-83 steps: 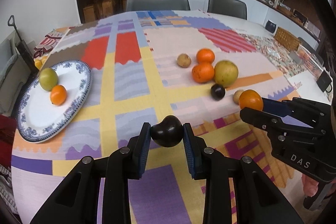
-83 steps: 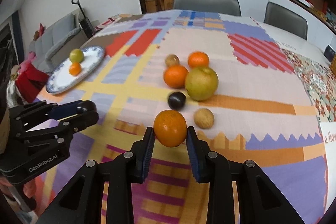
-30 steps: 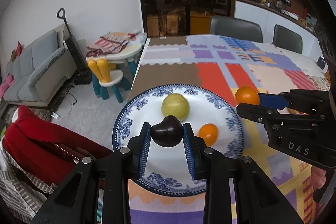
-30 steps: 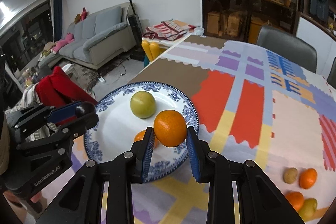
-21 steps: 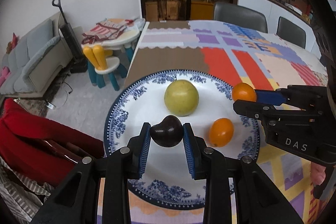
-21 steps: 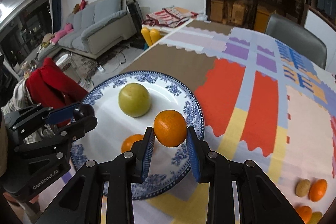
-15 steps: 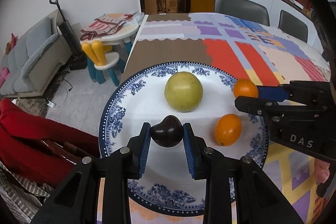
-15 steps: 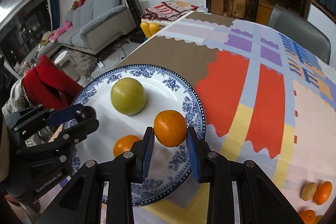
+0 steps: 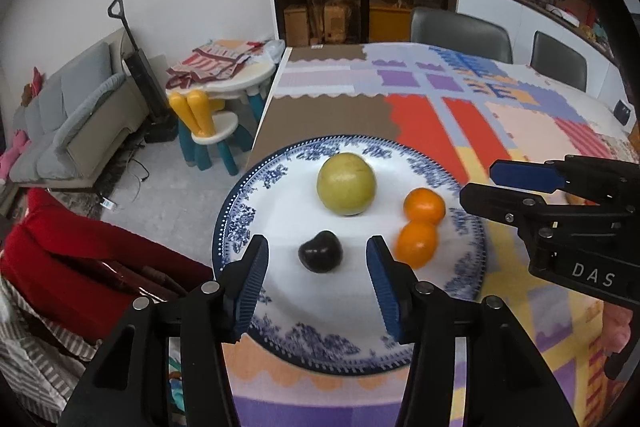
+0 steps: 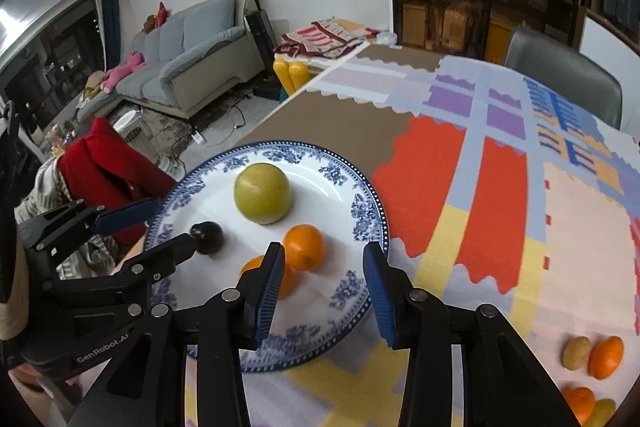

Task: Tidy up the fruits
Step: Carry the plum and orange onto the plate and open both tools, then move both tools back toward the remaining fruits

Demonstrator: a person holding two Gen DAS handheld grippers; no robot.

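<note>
While both claws just opened, empty | right wrist alone shows leftover fruit [image 10: 591, 354].

A white round china plate [image 9: 256, 211] carries a blue floral rim. On it lie a yellow-green round fruit [image 9: 346, 184], two orange citrus fruits [image 9: 424, 205] and a near-black plum [image 9: 320, 256]. The tabletop cloth [image 10: 500, 211] is patchwork red, yellow, purple and brown.

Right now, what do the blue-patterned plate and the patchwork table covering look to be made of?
The round blue-and-white plate looks like glazed ceramic or porcelain: a smooth, glossy white face with printed blue floral border. The multicoloured patchwork table covering looks like matte printed fabric or vinyl; it lies flat without shine, and I cannot tell which.
</note>
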